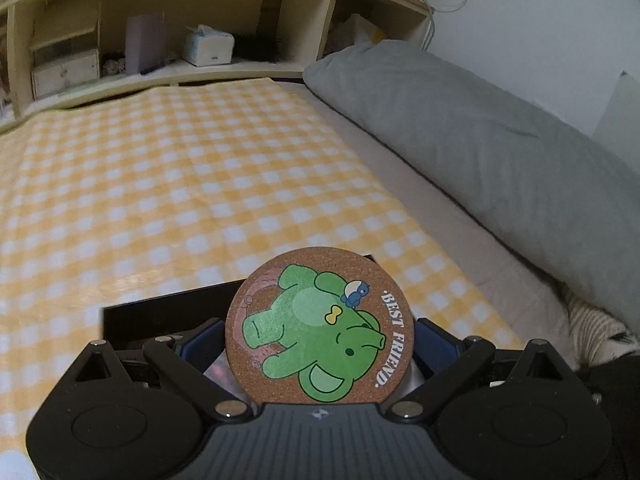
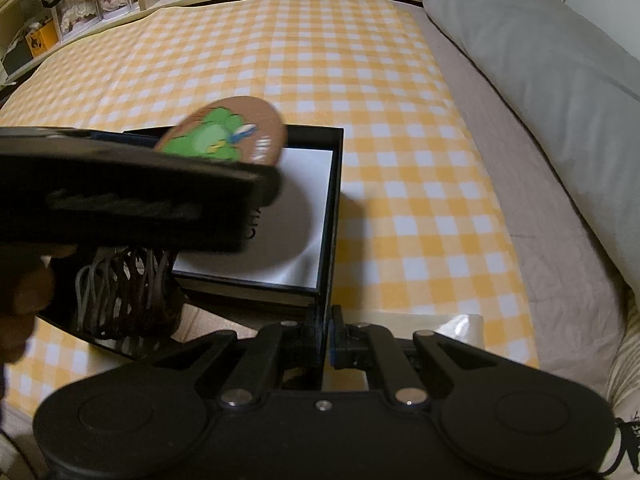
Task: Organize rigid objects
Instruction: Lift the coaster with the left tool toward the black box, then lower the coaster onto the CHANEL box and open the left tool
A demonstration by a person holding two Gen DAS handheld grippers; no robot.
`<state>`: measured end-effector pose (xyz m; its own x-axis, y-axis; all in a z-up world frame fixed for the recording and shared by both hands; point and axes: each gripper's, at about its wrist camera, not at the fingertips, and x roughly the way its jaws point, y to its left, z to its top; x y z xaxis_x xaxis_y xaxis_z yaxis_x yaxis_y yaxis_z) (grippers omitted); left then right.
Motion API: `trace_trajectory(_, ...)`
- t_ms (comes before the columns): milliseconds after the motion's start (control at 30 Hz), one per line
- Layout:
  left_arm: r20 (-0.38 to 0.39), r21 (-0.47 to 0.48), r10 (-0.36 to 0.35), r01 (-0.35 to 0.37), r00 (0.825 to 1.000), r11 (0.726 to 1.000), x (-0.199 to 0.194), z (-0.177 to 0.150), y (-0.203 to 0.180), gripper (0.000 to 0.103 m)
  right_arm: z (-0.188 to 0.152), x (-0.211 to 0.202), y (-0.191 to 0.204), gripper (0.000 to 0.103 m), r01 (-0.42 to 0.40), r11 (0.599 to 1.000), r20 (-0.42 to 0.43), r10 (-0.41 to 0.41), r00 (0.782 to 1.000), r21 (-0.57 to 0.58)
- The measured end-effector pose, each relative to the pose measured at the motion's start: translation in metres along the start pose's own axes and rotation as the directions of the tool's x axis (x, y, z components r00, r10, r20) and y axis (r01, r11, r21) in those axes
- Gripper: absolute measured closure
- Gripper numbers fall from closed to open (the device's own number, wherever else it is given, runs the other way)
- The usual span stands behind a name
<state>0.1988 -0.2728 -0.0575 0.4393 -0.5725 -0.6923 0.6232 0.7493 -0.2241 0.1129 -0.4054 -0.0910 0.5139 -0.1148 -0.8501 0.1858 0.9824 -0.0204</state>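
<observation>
So the left hand-held gripper [image 1: 319,334] sits at the bottom centre of its own view, spread fairly wide with its blue-padded fingers [image 1: 200,342] pressed on either edge of a round cork coaster with a green cartoon elephant and "BEST FRIEND." lettering [image 1: 319,325]. The coaster is a disc, so there's no real long axis, but it stands on edge with the printed face toward the camera. The elephant lies sideways, and the lettering runs down the right rim.

In the right wrist view the same coaster [image 2: 224,130] pokes out past the blurry left hand-held gripper at centre left, tilted, hanging just above a black rectangular open box with a white lining [image 2: 334,184]. The box sits on a yellow-and-white checked cloth [image 2: 360,60] spread over the bed.

The right hand-held gripper [image 2: 326,334] at bottom centre is pinched nearly closed on the near right corner wall of that black box, one finger [image 2: 314,332] on each side of the wall.

A grey pillow [image 1: 500,140] lies along the right side, and a wooden shelf headboard [image 1: 180,20] runs across the top.
</observation>
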Motion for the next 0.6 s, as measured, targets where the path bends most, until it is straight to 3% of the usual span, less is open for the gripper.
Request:
trace_trajectory(133,-0.031,-0.061,-0.064,0.062,0.997,0.996,0.010,-0.001,0.000,0.002,0.000,0.001,-0.001,0.098,-0.006,1.000,-0.002,0.006,1.000,0.008)
trace_trajectory(267,-0.049,-0.091,-0.048,0.044,0.998,0.995,0.013,-0.003,0.002,0.000,0.000,0.002,-0.002,0.098,-0.010,1.000,-0.002,0.010,1.000,0.015)
trace_trajectory(600,-0.043,-0.064,-0.029,0.026,0.999,0.998,-0.006,-0.008,0.008,0.000,-0.001,0.002,-0.002,0.098,-0.009,1.000,-0.001,0.009,1.000,0.019)
